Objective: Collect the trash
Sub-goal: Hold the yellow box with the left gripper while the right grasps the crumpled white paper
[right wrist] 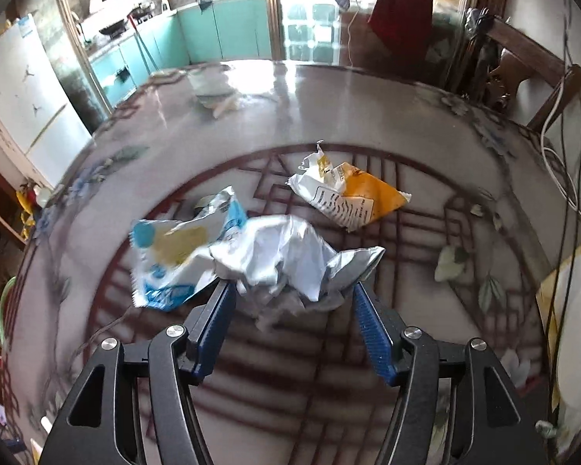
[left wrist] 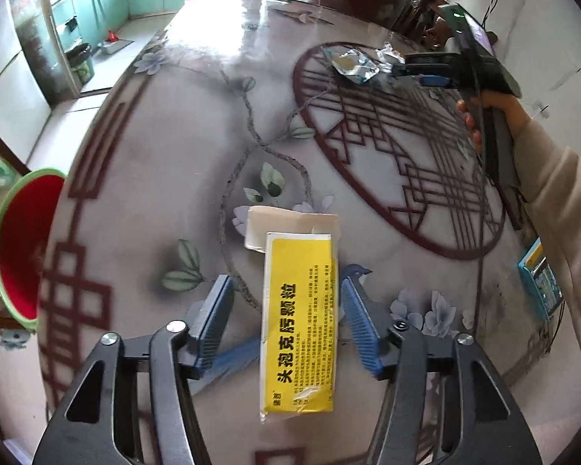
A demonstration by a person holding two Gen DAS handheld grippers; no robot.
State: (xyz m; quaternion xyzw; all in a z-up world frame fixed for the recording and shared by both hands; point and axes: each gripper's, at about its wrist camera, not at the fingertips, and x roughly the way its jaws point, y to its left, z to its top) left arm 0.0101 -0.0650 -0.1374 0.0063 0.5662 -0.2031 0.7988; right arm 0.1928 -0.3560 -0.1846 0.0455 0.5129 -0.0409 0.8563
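Both jaws apart, one yellow box (left wrist: 298, 321), three wrappers (right wrist: 290, 255)

Both grippers, left (left wrist: 286, 302) and right (right wrist: 292, 302), angled downward, fingers apart.

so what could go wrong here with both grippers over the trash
1. The yellow box lies lengthwise between the left gripper's open fingers, its open flap at the far end; a grip may crush it or let it tilt out.
2. The crumpled silver wrapper at the right gripper's open fingers overlaps the blue and white packet; one pinch could drag both and drop one.
3. The red bin sits past the table edge, so a loose carry may spill.
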